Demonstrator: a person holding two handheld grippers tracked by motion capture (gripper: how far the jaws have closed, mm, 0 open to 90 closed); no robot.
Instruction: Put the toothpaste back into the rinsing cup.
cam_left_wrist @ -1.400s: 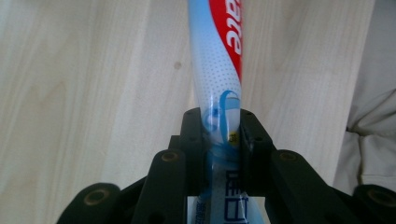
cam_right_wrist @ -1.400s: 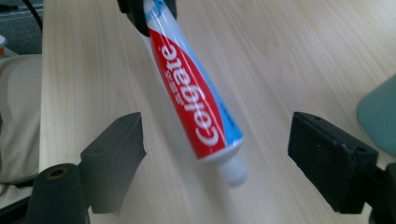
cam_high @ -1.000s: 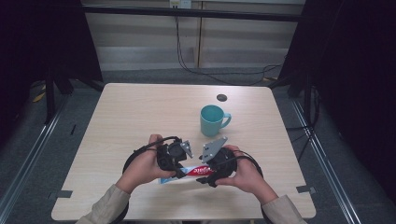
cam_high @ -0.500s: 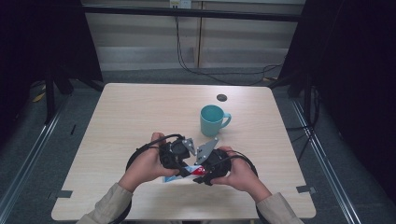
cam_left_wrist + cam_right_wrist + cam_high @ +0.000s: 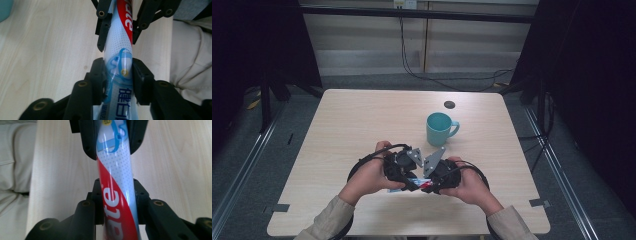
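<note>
Toothpaste tube [image 5: 414, 183] held just above bench [image 5: 362, 125], near front edge, bridged between both claws. Right claw [image 5: 117, 195] has just been closing, now clamped on red end of tube. Left claw [image 5: 117, 75] has just been opening a little, though pads look in contact with blue-white end (grip likely loosening). Judgement: handover left-to-right about midway; right grip done, left release plus carry-off left. Teal mug [image 5: 438, 128] stands well apart, untouched (possible destination, can't confirm).
</note>
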